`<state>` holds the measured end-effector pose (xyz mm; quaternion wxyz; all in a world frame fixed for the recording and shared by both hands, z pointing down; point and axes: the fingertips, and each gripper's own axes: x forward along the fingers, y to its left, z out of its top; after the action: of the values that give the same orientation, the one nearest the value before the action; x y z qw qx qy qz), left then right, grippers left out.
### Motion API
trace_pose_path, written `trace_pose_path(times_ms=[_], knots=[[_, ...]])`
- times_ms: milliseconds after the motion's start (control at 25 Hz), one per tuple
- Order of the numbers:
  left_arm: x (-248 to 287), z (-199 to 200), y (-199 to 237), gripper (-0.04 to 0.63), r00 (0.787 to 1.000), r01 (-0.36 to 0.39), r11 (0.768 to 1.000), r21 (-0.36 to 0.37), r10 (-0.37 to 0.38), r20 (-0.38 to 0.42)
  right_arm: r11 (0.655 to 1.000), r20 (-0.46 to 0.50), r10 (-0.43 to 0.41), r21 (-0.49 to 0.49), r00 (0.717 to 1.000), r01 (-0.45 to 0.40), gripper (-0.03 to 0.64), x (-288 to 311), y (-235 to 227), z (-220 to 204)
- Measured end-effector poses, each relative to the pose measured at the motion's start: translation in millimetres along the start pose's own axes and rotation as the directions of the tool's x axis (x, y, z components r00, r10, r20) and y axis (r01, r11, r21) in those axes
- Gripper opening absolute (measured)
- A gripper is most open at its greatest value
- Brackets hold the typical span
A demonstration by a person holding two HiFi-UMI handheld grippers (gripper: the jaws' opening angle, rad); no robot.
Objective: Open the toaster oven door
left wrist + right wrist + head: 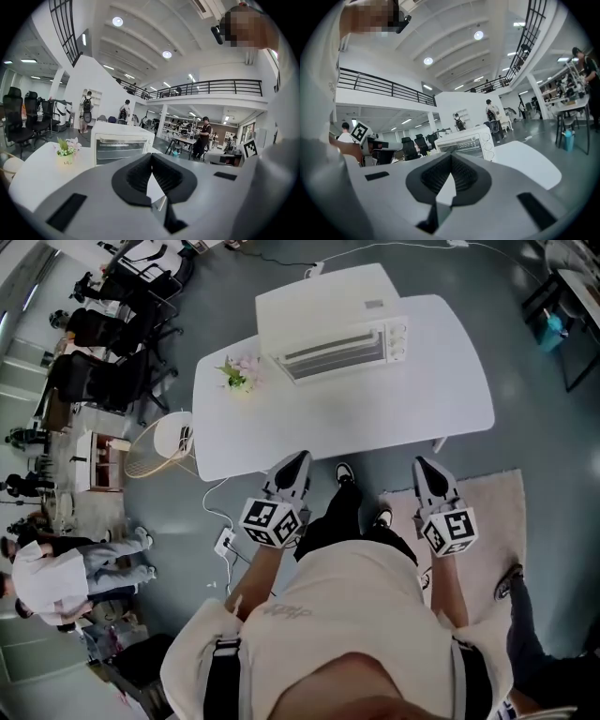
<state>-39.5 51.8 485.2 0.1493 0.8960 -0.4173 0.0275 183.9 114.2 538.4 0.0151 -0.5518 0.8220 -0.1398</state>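
The left claw (296, 461) is held low in front of the person, over the near edge of the broad white surface (375, 423). Its black ribbed pads (138, 176) are pressed together at the tips with nothing pinched between them. The right claw (422, 465) is level with it and well apart to the side. It is likewise pressed together and empty, above the edge of a beige rug (492, 502).

The white box-shaped toaster oven (328, 320) stands well ahead of both claws, on the far part of the surface. It is ahead and a little to the right of the left claw, and ahead and to the left of the right claw. Its glass door (333, 354) faces the claws, upright and shut. A column of round knobs (399, 341) sits on the end nearer the right claw. Neither claw touches the oven.

A small pot of pink and green flowers (237, 374) stands just beside the oven, ahead and left of the left claw. Black office chairs (103, 381) stand on the floor far off to that claw's left.
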Motion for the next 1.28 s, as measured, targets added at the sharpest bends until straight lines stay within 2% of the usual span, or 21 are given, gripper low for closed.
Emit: trace_pose_path(times_ms=[240, 440, 560, 760, 1040, 1280], knots=[[40, 0, 21, 0.020, 0.999, 0.036, 0.999, -0.030, -0.036, 0.003, 1.000, -0.036, -0.003, -0.030, 0.999, 0.002, 0.006, 36, -10, 9], [67, 16, 55, 0.020, 0.999, 0.036, 0.999, -0.039, -0.035, 0.032, 0.996, -0.048, 0.034, -0.079, 0.998, -0.038, 0.006, 89, -11, 35], [79, 29, 76, 0.020, 0.998, 0.032, 0.999, -0.024, -0.030, 0.057, 0.997, -0.028, 0.051, -0.064, 0.998, -0.052, 0.006, 124, -13, 56], [104, 50, 117, 0.020, 0.995, 0.033, 0.999, -0.004, -0.032, 0.095, 0.988, -0.019, 0.058, -0.143, 0.998, -0.060, 0.006, 180, -16, 83], [126, 63, 155, 0.020, 0.994, 0.041, 0.999, 0.015, -0.042, 0.105, 0.983, -0.048, 0.052, -0.176, 0.998, -0.060, 0.006, 227, -17, 89], [137, 65, 178, 0.020, 0.996, 0.008, 1.000, 0.007, -0.009, 0.086, 0.982, -0.143, 0.056, -0.173, 0.988, -0.080, 0.006, 267, -19, 84]])
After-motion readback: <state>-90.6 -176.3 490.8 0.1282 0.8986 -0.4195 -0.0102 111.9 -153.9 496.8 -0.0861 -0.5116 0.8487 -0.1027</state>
